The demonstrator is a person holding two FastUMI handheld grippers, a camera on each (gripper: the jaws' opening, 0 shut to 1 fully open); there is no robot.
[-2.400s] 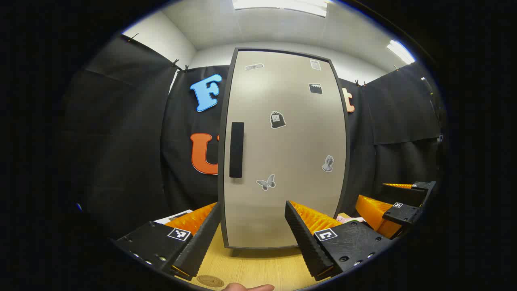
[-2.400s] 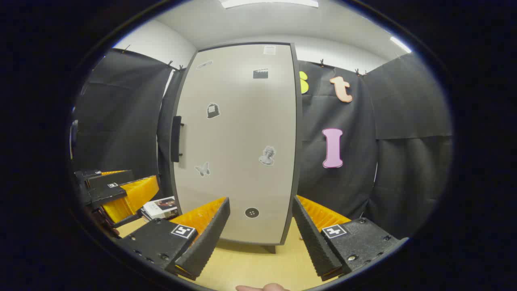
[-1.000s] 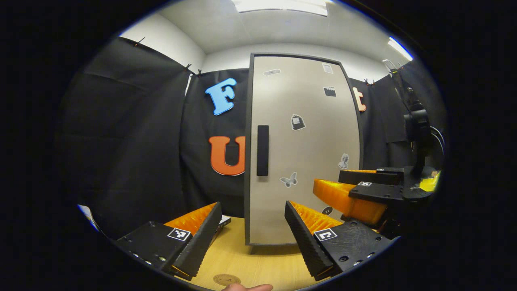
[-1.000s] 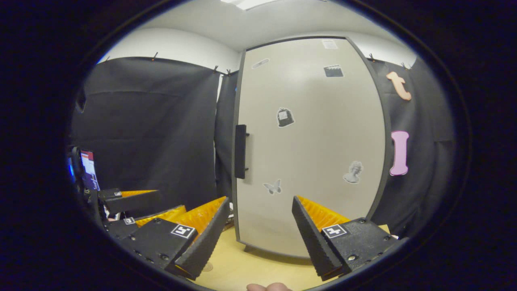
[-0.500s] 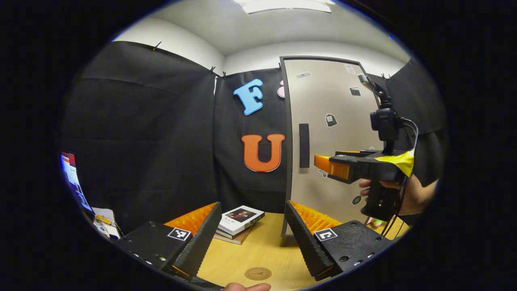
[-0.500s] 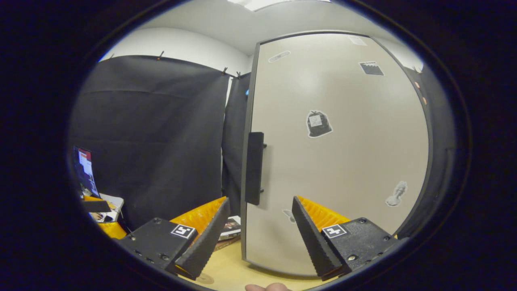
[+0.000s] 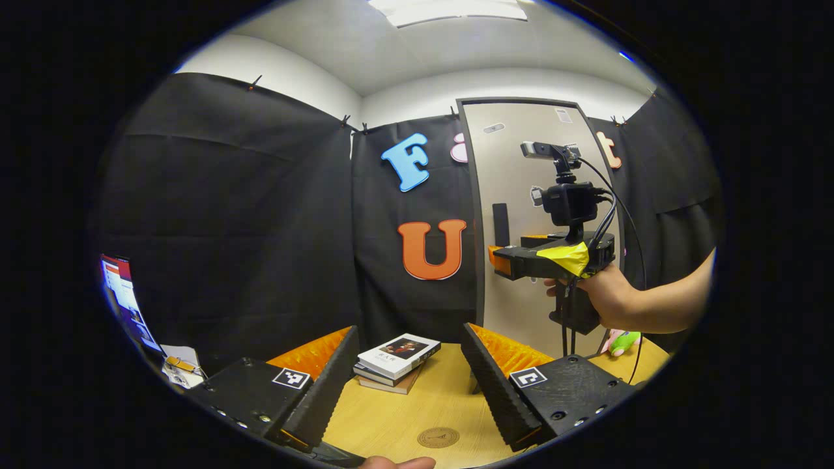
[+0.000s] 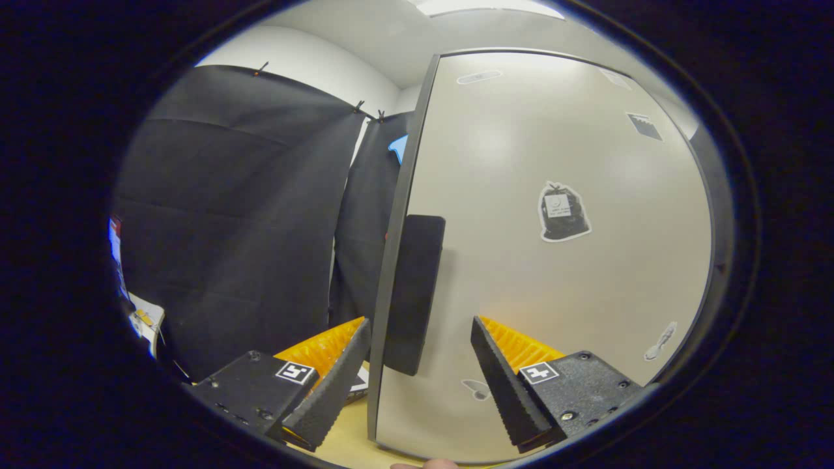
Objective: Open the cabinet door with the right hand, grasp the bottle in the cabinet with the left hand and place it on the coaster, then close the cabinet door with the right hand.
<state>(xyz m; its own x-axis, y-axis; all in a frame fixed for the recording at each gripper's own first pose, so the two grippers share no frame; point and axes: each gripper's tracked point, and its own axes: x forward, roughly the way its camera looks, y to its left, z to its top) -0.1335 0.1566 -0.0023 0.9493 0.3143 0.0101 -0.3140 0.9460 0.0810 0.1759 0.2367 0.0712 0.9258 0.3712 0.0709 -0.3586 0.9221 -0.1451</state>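
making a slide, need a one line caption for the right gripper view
Open right gripper lines up on the dark handle of the closed cabinet door.

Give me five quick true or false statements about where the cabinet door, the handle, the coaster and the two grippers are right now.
1. The cabinet door is shut. True.
2. The right gripper is clamped on the handle. False: its jaws stand open, the handle between them ahead.
3. The coaster holds a bottle. False: it lies bare on the table.
4. Books are stacked left of the cabinet. True.
5. The left gripper grips the books. False: it is open, holding nothing.
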